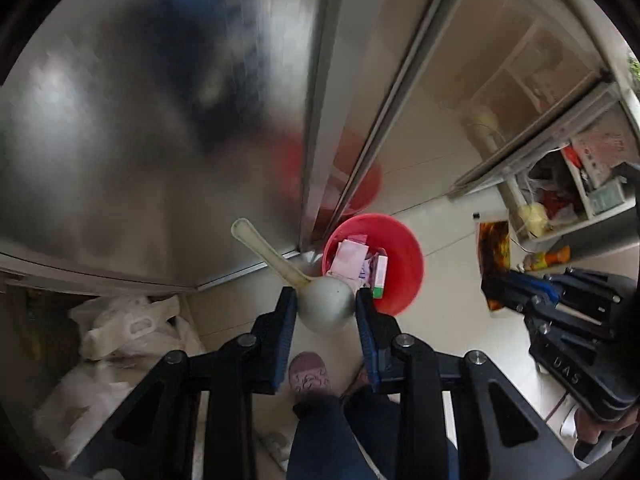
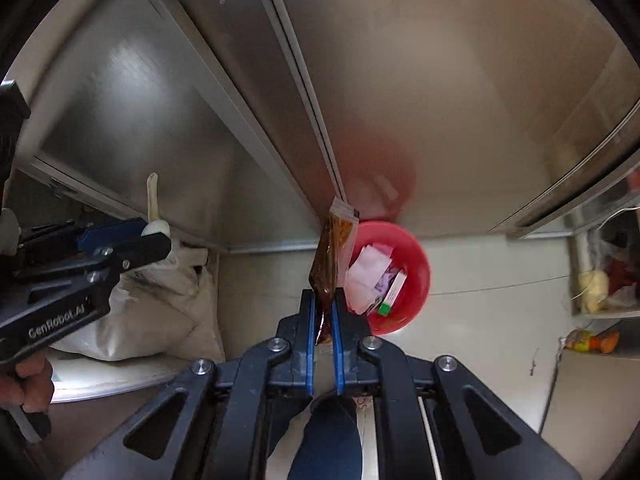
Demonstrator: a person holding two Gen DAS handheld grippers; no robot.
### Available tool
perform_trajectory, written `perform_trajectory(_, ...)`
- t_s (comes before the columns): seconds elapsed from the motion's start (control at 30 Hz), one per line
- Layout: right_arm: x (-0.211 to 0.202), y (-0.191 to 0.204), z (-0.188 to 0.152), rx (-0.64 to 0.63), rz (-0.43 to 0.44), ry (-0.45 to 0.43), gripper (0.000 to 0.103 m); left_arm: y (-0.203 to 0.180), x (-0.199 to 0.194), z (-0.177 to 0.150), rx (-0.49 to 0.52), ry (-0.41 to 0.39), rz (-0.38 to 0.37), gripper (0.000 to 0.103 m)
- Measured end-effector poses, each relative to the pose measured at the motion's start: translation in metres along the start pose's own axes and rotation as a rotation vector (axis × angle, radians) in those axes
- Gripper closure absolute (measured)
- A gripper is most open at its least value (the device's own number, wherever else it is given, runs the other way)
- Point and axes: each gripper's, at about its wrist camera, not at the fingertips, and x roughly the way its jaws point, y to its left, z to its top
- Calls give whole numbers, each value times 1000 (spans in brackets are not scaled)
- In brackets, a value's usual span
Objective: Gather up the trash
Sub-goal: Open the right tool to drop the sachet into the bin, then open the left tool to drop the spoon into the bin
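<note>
My left gripper is shut on a grey-white ladle by its round bowl; the cream handle points up left. It hangs above the floor just left of a red bin holding pink paper and a small box. My right gripper is shut on a brown sauce packet that stands up between the fingers, just left of the red bin. The right gripper also shows in the left wrist view, and the left gripper in the right wrist view.
Steel cabinet doors rise behind the bin. White sacks lie at the left on the floor. An open shelf with bags and bottles stands at the right. My foot is on the pale floor below.
</note>
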Motion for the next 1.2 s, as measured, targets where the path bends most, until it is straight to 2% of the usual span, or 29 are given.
perform_trajectory(0.27,118,-32,-11,-43,20,65,96,4,112,-14,8,0,29,75)
perform_trajectory(0.4,172,-40,-14,-71,18,76,96,12,156,-23,-5,-5,53,75)
perform_trajectory(0.53,214,-50,-21,-84,9,83,94,18,183,-31,-16,4,67,75)
perform_trajectory(0.57,222,-51,-22,-89,-1,79,85,20,189,-33,-24,7,65,75)
perform_trajectory(0.6,227,-52,-23,-87,2,70,65,20,198,-36,-31,12,65,75)
perform_trajectory(0.67,227,-53,-27,-65,20,60,36,22,204,-39,-42,22,61,75)
perform_trajectory(0.77,220,-55,-31,-52,12,52,36,19,198,-40,-49,18,41,75)
perform_trajectory(0.9,203,-54,-28,-41,-1,34,23,6,182,-35,-12,10,24,75)
perform_trajectory(1.0,187,-57,-27,-10,-17,24,17,-5,174,-30,16,16,5,75)
perform_trajectory(1.1,171,-63,-27,22,-33,12,7,-16,170,-24,42,35,-43,74)
perform_trajectory(1.2,164,-73,-31,64,-60,14,4,-27,173,-18,80,47,-70,74)
